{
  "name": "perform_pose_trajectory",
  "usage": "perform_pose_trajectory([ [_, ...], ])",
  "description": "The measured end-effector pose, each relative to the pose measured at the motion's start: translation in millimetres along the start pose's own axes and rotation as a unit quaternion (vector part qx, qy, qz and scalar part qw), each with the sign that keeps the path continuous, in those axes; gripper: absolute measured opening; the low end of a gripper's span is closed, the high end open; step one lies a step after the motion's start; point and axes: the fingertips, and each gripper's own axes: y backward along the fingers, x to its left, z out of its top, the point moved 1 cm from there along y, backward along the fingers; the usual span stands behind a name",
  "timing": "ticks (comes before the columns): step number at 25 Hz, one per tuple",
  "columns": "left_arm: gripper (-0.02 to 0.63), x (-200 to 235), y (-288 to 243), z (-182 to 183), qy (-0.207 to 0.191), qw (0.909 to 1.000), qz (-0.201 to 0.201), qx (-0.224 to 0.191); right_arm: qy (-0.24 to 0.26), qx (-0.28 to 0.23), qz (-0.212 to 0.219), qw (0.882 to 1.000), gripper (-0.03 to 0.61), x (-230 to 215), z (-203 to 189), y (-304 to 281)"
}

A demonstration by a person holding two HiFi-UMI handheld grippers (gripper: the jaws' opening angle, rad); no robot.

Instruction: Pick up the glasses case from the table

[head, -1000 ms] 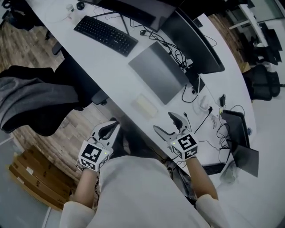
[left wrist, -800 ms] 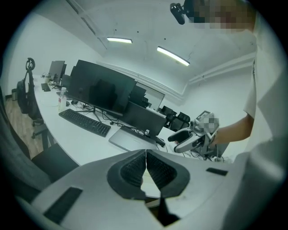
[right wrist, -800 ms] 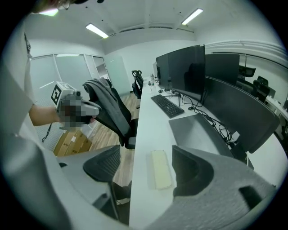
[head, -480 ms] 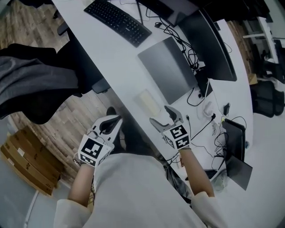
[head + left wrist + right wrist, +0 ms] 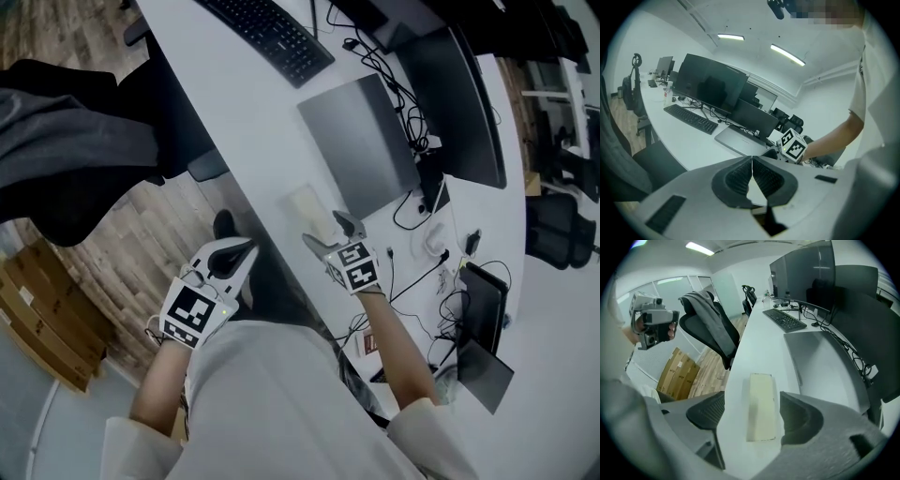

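The glasses case [image 5: 312, 212] is a flat cream box that lies on the white table [image 5: 253, 122] near its front edge. My right gripper [image 5: 330, 234] is open and low over the table, one jaw on each side of the case's near end. In the right gripper view the case [image 5: 761, 406] lies lengthwise between the dark pads [image 5: 707, 416], with a gap on both sides. My left gripper [image 5: 232, 259] is held off the table, below its edge and over the floor. Its jaws are shut on nothing, as the left gripper [image 5: 752, 161] view shows.
A closed grey laptop [image 5: 361, 141] lies just beyond the case, with a black keyboard [image 5: 272, 33] and dark monitors [image 5: 459, 103] farther back. Cables [image 5: 431, 234] trail to the right. An office chair draped with a grey jacket [image 5: 75, 150] stands left of the table, and cardboard boxes [image 5: 37, 309] lie on the floor.
My right gripper has moved forward over the table to the case, so that its open jaws now flank the case's near end. The left gripper has hardly moved.
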Motion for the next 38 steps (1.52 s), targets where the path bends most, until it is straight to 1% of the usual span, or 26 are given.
perform_pose_trajectory([
  [10,0.009,11.9,-8.7,-11.2,0.018,0.9997,0.018,0.002,0.021,0.072,0.004,0.997,0.365,-16.1,-30.7,-55.4],
  [14,0.009,16.7,-8.9,-16.1,0.026,0.9994,0.024,0.004,0.02,0.094,0.0,0.995,0.365,-17.3,-39.2,-69.8],
  [17,0.009,20.8,-7.9,-20.7,0.032,0.999,0.03,0.006,0.03,0.11,-0.018,0.993,0.351,-18.0,-40.4,-76.4],
  [20,0.009,23.3,-7.1,-24.2,0.038,0.9986,0.036,0.006,0.058,0.125,-0.042,0.99,0.321,-20.2,-40.4,-77.2],
  [22,0.009,24.2,-6.7,-25.8,0.042,0.9983,0.039,0.006,0.065,0.13,-0.046,0.988,0.31,-19.0,-40.2,-77.5],
  [26,0.009,20.6,-6.0,-23.8,0.048,0.9981,0.038,0.006,0.073,0.137,-0.039,0.987,0.308,-19.0,-40.9,-77.2],
  [32,0.009,18.0,2.9,-17.8,0.046,0.9981,0.041,0.001,0.051,0.118,-0.026,0.991,0.308,-18.4,-40.3,-72.0],
  [38,0.009,13.9,17.3,-14.9,0.041,0.9981,0.046,-0.001,0.048,0.106,-0.026,0.993,0.308,-11.9,-32.2,-57.5],
])
